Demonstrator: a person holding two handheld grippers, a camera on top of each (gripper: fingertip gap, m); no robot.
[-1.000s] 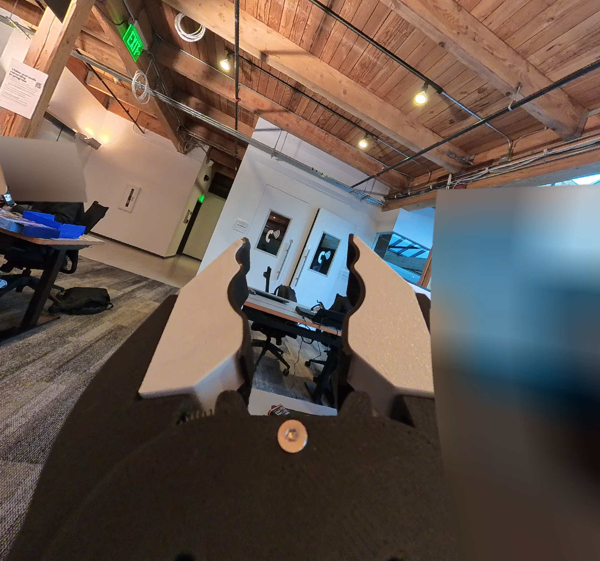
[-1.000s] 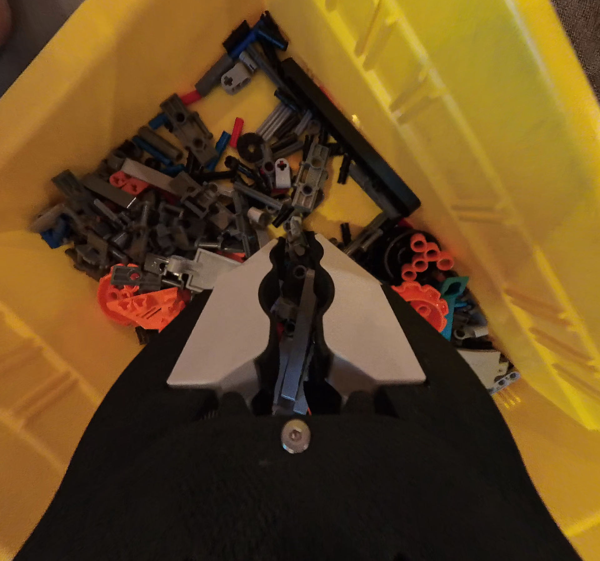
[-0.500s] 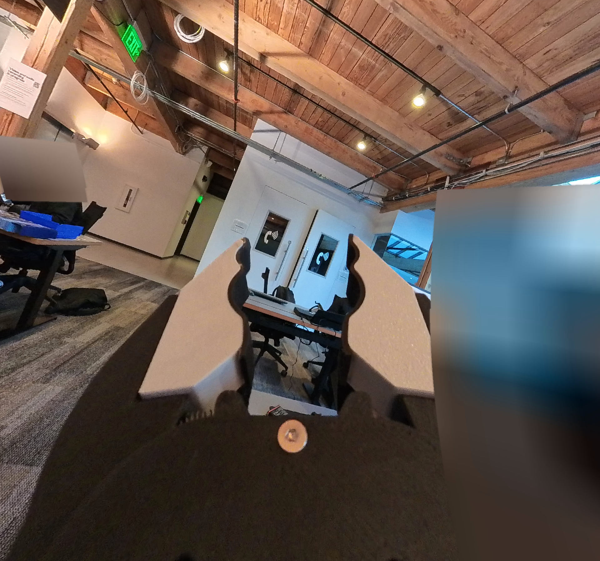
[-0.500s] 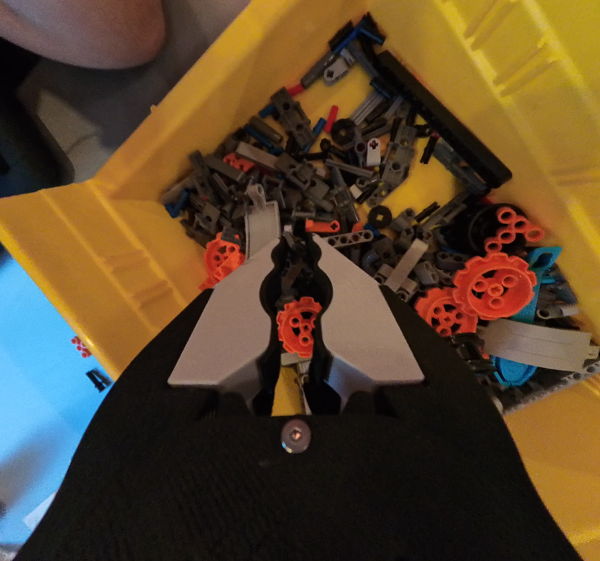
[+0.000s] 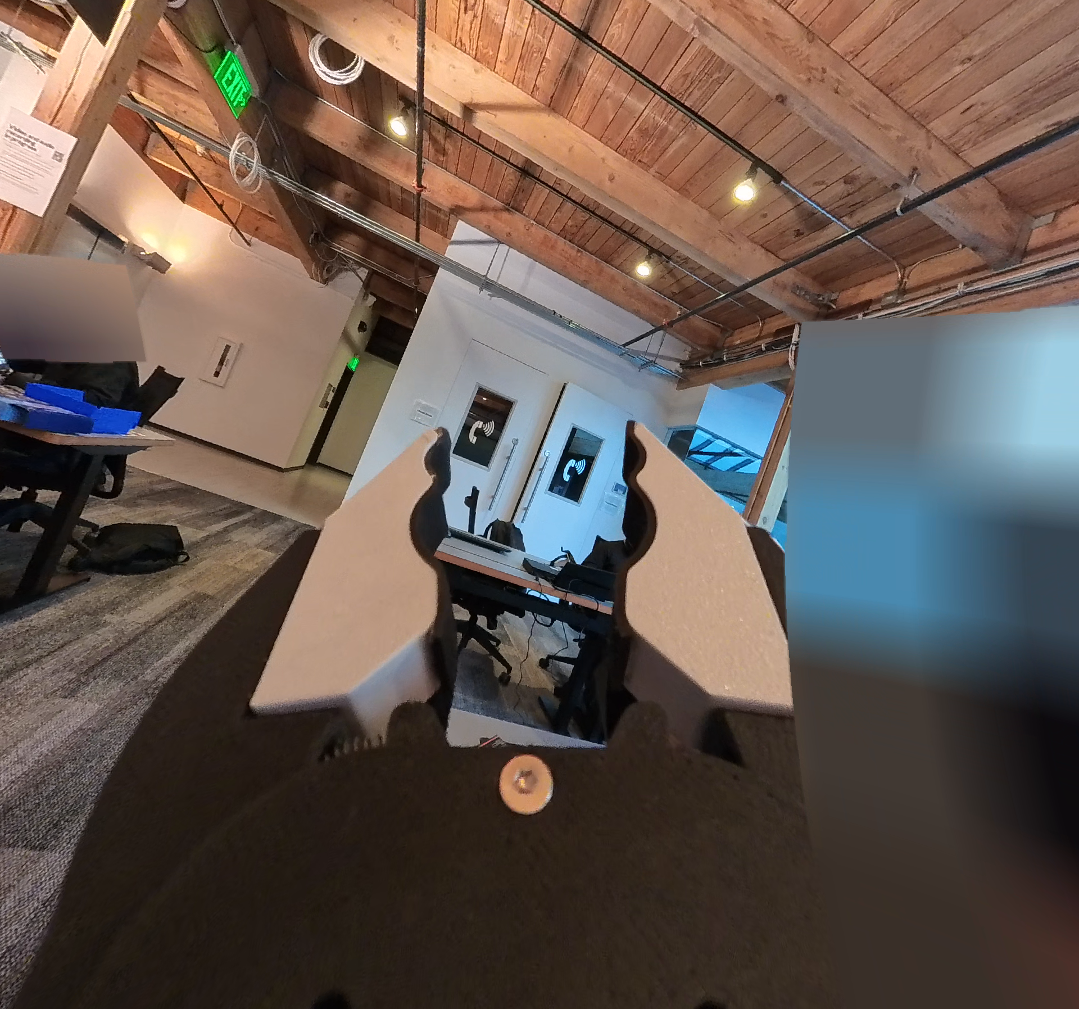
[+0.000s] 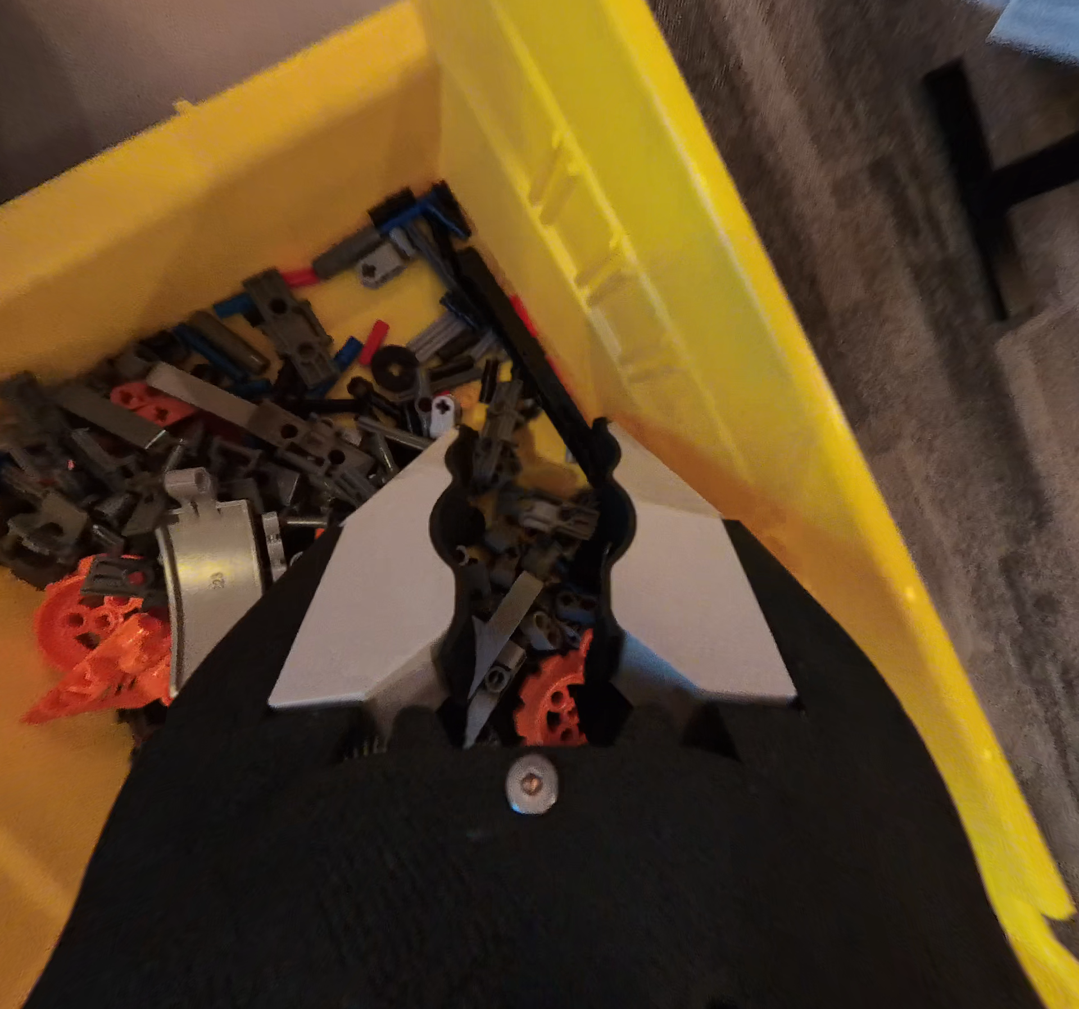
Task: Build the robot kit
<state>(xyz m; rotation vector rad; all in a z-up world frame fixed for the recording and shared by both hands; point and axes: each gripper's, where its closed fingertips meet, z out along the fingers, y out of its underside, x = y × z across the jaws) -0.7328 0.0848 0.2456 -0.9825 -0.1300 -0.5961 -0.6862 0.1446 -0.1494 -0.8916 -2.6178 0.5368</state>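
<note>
Wooden ceiling beams (image 5: pixel 584 122) and a white-walled office fill our left wrist view, where the left tongs (image 5: pixel 531 438) stand spread and empty, pointing up toward a far desk (image 5: pixel 496 563) and chairs, touching nothing. Through the right wrist view we look down into a yellow bin (image 6: pixel 613 222) standing on grey carpet (image 6: pixel 876 338), where the right tongs (image 6: pixel 528 438) are spread above a heap of grey, black and blue building-toy parts (image 6: pixel 292 397), pinching nothing we can make out. An orange gear (image 6: pixel 552 700) and a grey beam (image 6: pixel 502 630) lie under the gap, a long black beam (image 6: pixel 525 350) runs along the bin wall just beside the right finger, and the tangled heap crowds any single piece.
</note>
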